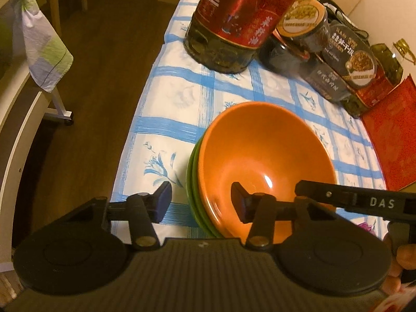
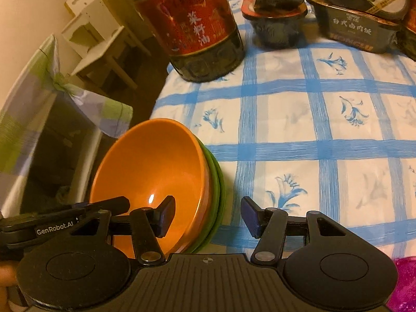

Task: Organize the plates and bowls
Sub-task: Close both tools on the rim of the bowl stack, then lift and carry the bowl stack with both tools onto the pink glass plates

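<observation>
Two tools straddle opposite rims of the orange bowl (image 1: 265,161) nested in green bowls (image 1: 193,182) at the tabletop (image 2: 312,130) edge: left tool (image 1: 201,202) and right tool (image 2: 208,215) half open, pads gripping nothing. Beyond lies open checked cloth, then an oil bottle (image 1: 239,18). Only the right view shows a cloth-lined bin (image 2: 39,130) beside the edge.

L gripper (image 1: 201,202): tilted steeply down, jaws abt half apart, dark pads facing each other, both link arms angled inward. R gripper (image 2: 208,215): same steep downward tilt, jaws also parted, pads facing likewise. Set side by side, close together: one R finger reaching in just right of L tongs' right finger, tip near it; L body & finger poking in just left of R tongs' left finger. R hand (image 1: 404,260) glimpsed lower right, behind L tongs; L hand (image 2: 6,283) lower left, behind R tongs, blurred.
</observation>
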A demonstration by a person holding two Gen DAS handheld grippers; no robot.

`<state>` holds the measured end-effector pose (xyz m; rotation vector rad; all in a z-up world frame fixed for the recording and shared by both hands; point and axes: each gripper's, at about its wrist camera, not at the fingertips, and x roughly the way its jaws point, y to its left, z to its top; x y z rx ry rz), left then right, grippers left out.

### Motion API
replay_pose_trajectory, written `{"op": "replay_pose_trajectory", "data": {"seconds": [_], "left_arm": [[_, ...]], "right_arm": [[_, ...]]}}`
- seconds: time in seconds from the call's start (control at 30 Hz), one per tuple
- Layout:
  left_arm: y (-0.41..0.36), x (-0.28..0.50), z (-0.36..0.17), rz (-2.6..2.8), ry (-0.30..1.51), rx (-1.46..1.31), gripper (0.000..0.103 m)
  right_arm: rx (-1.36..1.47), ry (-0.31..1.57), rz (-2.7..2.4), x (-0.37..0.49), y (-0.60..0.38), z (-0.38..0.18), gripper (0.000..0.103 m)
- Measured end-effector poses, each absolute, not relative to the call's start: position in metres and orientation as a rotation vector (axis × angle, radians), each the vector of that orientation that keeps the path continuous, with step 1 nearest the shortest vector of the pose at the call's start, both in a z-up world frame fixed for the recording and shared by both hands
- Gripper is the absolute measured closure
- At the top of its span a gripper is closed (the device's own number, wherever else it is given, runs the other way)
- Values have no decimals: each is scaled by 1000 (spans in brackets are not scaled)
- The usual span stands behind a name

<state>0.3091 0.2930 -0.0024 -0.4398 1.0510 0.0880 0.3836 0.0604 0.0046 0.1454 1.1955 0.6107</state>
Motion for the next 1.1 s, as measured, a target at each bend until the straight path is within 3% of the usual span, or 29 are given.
{"op": "replay_pose_trajectory", "data": {"seconds": [0.07,0.17,0.47,0.63,1.1], "left_arm": [[293,311,-5,91,1058,-434,63],[292,314,-6,86,1068,-429,65],[290,321,-10,85,1103,-403,76],[288,323,-15,83,1125,-394,83],[277,324,-8,97,1144,-333,85]], "right_arm": [[125,1200,608,385,65,2,48],[110,1217,603,387,70,-3,60],[88,1236,596,390,76,-8,73],[89,1246,592,393,76,-10,76],[48,1254,581,390,77,-7,81]]}}
